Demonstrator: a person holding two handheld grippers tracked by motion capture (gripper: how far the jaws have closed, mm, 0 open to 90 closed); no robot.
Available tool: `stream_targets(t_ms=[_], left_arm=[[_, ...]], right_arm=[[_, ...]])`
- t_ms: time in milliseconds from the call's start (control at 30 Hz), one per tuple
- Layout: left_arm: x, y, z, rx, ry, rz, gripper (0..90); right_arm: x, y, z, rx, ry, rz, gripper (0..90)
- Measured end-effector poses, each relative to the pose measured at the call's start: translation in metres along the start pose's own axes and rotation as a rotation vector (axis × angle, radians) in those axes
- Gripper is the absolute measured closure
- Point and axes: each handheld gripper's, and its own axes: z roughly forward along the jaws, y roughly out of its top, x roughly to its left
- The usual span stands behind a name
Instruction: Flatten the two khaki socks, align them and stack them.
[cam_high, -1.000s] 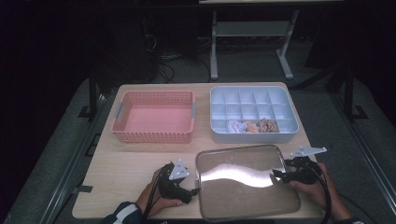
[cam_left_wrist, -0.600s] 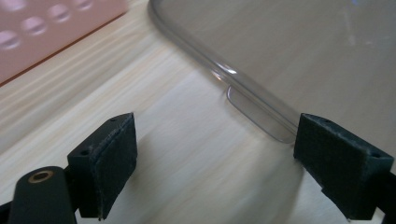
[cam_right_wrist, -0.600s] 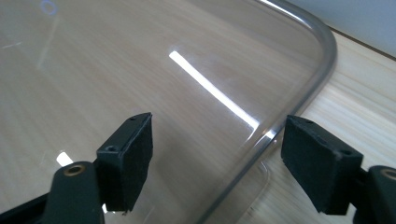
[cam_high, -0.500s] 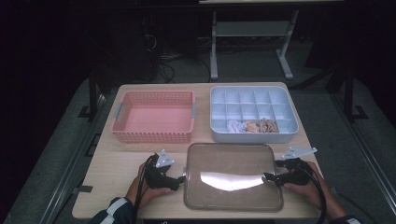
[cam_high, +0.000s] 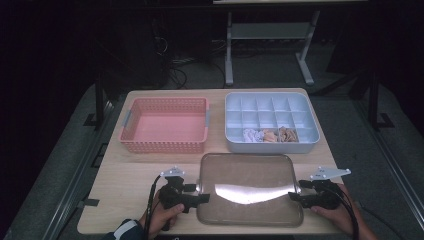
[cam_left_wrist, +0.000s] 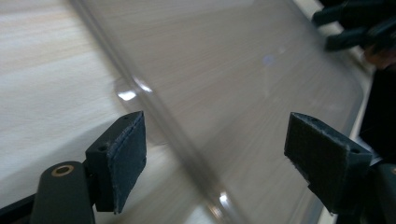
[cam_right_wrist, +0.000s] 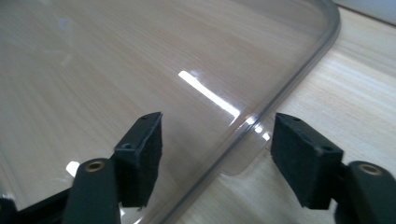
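Lid (cam_high: 250, 187) lies flat on the surface (cam_high: 125, 172) between left tool (cam_high: 204, 198) and right tool (cam_high: 292, 196); both have just been closing around its rim, pads not yet pressing; lifting remains.

Bare worktop (cam_high: 120, 175) lies open left of the clear lid (cam_high: 250, 192), from the pink basket (cam_high: 165, 125) down to the near edge. Behind the lid, the basket and the compartment box (cam_high: 270, 120) stand side by side, with a narrow gap between them. Right of the lid, a slim strip stays free.
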Motion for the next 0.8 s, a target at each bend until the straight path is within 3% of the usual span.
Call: stream_targets(t_ms=[200,267,400,567,700,800], left_arm=[[0.008,-0.002,-0.001,-0.094,-0.042,-0.199,19.8],[0.013,-0.005,-0.002,-0.135,-0.075,-0.301,19.9],[0.013,-0.011,0.0,-0.212,-0.074,-0.374,19.8],[0.024,-0.015,-0.001,-0.266,-0.165,-0.5,20.2],[0.027,-0.015,-0.001,-0.268,-0.165,-0.522,23.9],[0.028,-0.016,-0.002,-0.268,-0.164,-0.517,27.2]], right_arm=[[0.001,-0.001,0.0,-0.006,-0.004,0.006,33.5],[0.001,-0.001,0.001,-0.011,-0.005,0.004,33.5],[0.001,-0.002,0.001,-0.019,-0.006,0.007,33.2],[0.0,-0.002,0.001,-0.027,-0.007,0.003,32.5],[-0.001,-0.004,0.001,-0.037,-0.001,0.003,32.5],[-0.001,-0.005,0.002,-0.051,0.0,0.004,32.4]])
